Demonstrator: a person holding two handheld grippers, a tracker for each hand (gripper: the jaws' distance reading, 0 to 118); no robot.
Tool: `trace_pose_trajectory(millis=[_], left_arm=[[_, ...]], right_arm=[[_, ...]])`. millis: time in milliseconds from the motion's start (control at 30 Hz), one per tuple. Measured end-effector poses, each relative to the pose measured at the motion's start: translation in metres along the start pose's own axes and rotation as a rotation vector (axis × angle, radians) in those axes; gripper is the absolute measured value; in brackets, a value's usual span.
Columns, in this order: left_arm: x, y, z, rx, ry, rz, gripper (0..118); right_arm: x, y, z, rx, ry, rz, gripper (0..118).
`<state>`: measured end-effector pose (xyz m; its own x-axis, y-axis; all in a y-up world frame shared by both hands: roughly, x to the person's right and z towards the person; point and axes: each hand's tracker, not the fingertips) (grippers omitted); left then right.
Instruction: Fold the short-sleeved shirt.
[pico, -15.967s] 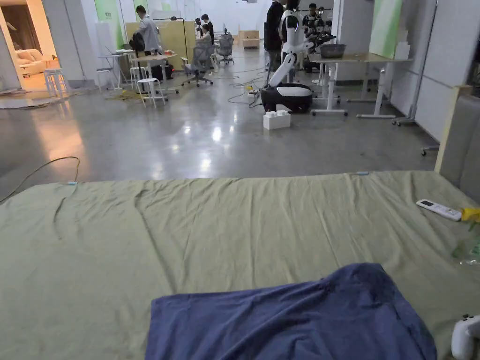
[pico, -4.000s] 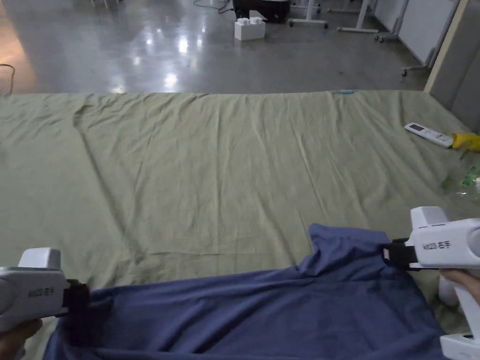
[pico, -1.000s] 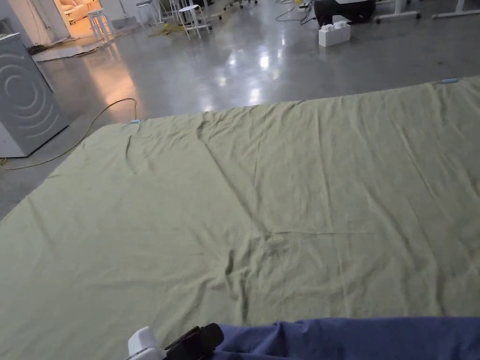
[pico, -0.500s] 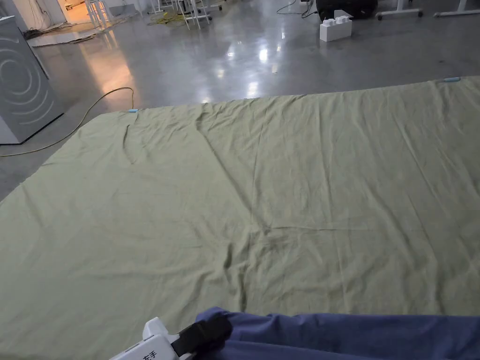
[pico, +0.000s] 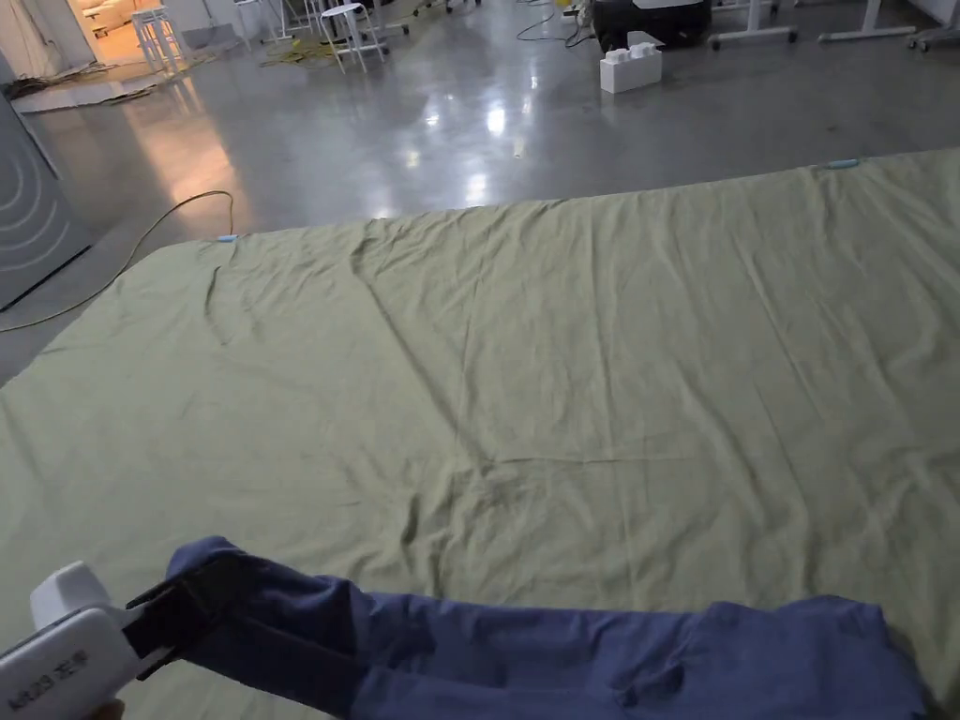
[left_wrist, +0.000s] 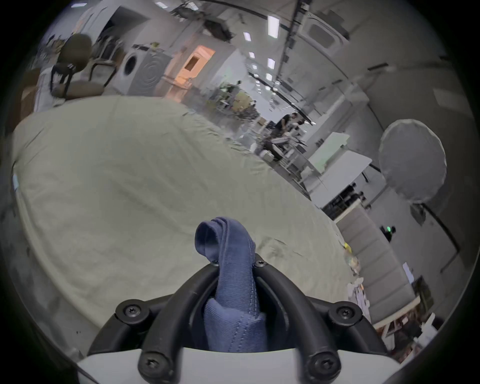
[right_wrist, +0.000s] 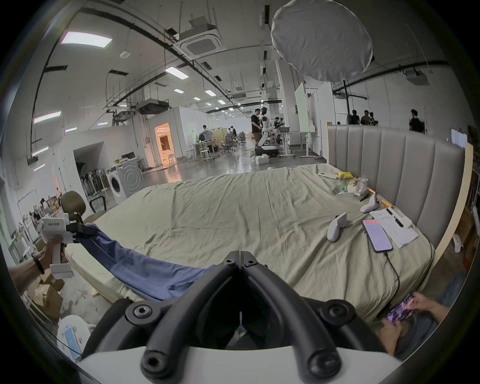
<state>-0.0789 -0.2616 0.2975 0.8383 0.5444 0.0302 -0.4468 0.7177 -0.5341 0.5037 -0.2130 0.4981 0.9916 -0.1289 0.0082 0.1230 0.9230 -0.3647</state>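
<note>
Blue fabric of the short-sleeved shirt (pico: 581, 656) stretches along the near edge of the green bedsheet (pico: 562, 375). Left gripper (left_wrist: 235, 262) clamps a bunched end, lifted at the bed's left side. Right gripper (right_wrist: 240, 259) has its jaws pressed together with nothing visible between them.

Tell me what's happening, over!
Left gripper shut on blue shirt. Right gripper shut, jaws together. Shirt stretched along bed edge. Nothing blocking.
</note>
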Motion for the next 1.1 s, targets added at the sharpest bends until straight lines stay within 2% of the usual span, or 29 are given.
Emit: trace_pose_trajectory(millis=[133, 233, 333, 433, 467, 533, 567, 600, 733, 800, 833, 867, 900, 933, 1000, 1033, 1100], left_arm=[[0.092, -0.054, -0.037, -0.113, 0.029, -0.192, 12], [0.148, -0.107, -0.079, -0.209, -0.001, -0.261, 12], [0.178, -0.150, -0.120, -0.332, -0.024, -0.303, 12], [0.200, -0.181, -0.137, -0.370, 0.009, -0.458, 17], [0.203, -0.187, -0.140, -0.379, -0.002, -0.465, 25], [0.209, -0.189, -0.142, -0.403, -0.028, -0.474, 63], [0.211, -0.185, -0.138, -0.434, -0.060, -0.468, 77], [0.212, -0.178, -0.132, -0.441, -0.070, -0.459, 84], [0.198, -0.146, -0.098, -0.303, -0.035, -0.413, 84], [0.180, -0.134, -0.090, -0.266, 0.003, -0.266, 78], [0.171, -0.132, -0.089, -0.266, -0.018, -0.177, 66], [0.160, -0.132, -0.092, -0.274, -0.049, -0.081, 42], [0.154, -0.137, -0.098, -0.296, -0.083, -0.015, 13], [0.152, -0.145, -0.105, -0.325, -0.063, -0.022, 6], [0.156, -0.168, -0.124, -0.398, -0.019, -0.097, 2], [0.158, -0.178, -0.134, -0.455, -0.051, -0.111, 2], [0.161, -0.204, -0.153, -0.524, -0.058, -0.084, 2]], right_arm=[[-0.001, 0.001, 0.006, 0.004, -0.001, -0.003, 0], [0.002, -0.001, 0.014, 0.007, -0.016, 0.018, 0], [0.011, -0.006, 0.023, -0.005, -0.037, 0.027, 0], [0.021, -0.016, 0.030, -0.025, -0.059, 0.005, 0], [0.026, -0.021, 0.030, -0.043, -0.066, -0.018, 0], [0.033, -0.029, 0.027, -0.070, -0.084, -0.058, 0], [0.036, -0.032, 0.026, -0.078, -0.087, -0.068, 0], [0.038, -0.033, 0.026, -0.078, -0.091, -0.069, 0], [0.042, -0.036, 0.028, -0.054, -0.073, -0.086, 0], [0.043, -0.036, 0.025, -0.051, -0.066, -0.087, 0], [0.043, -0.035, 0.024, -0.051, -0.064, -0.083, 0], [0.043, -0.035, 0.022, -0.053, -0.063, -0.080, 0], [0.043, -0.034, 0.022, -0.052, -0.062, -0.079, 0], [0.043, -0.034, 0.021, -0.052, -0.058, -0.081, 0], [0.041, -0.033, 0.022, -0.052, -0.053, -0.083, 0], [0.039, -0.033, 0.023, -0.051, -0.054, -0.082, 0], [0.039, -0.033, 0.026, -0.051, -0.058, -0.078, 0]])
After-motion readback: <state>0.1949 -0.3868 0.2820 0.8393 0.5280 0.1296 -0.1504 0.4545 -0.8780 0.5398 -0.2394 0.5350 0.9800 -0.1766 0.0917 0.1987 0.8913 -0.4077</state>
